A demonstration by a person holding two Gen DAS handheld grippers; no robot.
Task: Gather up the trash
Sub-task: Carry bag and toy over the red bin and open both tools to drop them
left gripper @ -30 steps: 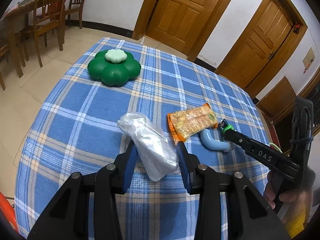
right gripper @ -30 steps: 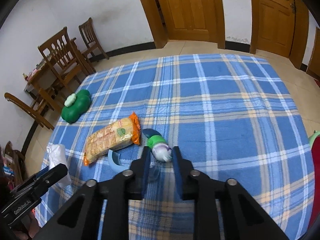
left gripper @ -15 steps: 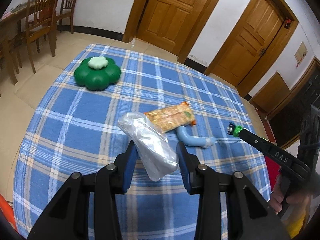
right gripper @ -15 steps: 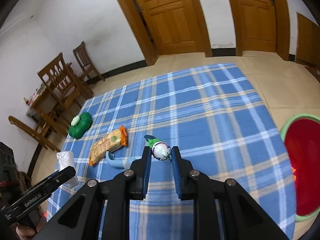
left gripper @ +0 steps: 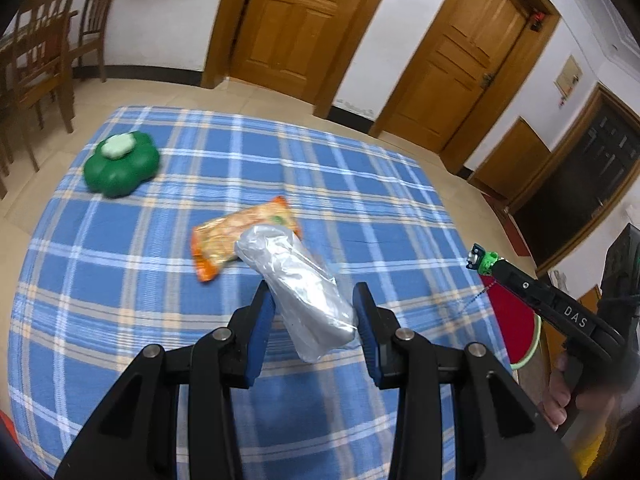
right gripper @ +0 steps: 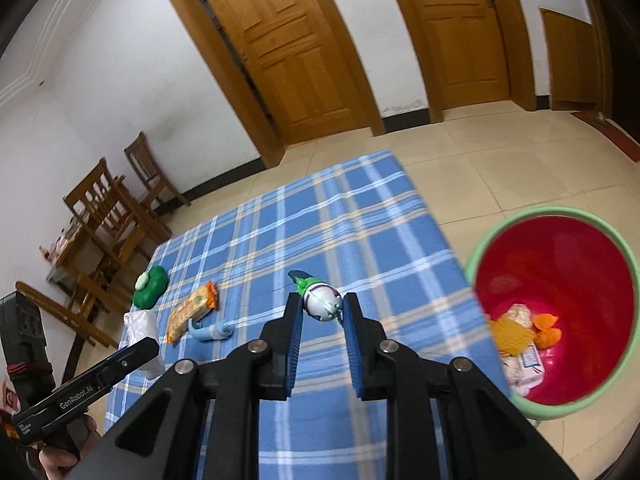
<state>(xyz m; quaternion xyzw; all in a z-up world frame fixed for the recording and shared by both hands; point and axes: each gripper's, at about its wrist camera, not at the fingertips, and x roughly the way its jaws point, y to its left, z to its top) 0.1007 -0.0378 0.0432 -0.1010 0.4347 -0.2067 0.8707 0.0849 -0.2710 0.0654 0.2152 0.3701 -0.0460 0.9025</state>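
Note:
My left gripper (left gripper: 314, 300) is shut on a crumpled clear plastic bag (left gripper: 296, 288), held up above the blue checked tablecloth (left gripper: 120, 264). Behind the bag an orange snack packet (left gripper: 232, 236) lies flat on the cloth. My right gripper (right gripper: 320, 306) is shut on a small white and green toy-like piece (right gripper: 320, 300), lifted over the table's right side. In the left wrist view the right gripper (left gripper: 482, 261) shows at the right edge with the green piece at its tip. A red bin with a green rim (right gripper: 560, 240) stands on the floor beside the table and holds several bits of trash.
A green flower-shaped box (left gripper: 120, 166) sits at the table's far left. A pale blue curved piece (right gripper: 210, 331) lies by the snack packet (right gripper: 190, 310). Wooden chairs (right gripper: 108, 216) stand left of the table and wooden doors (right gripper: 292, 60) line the far wall.
Both grippers have risen and swung to the right, each carrying its item off the cloth. The red bin has come into the right wrist view. The blue curved piece stayed on the table.

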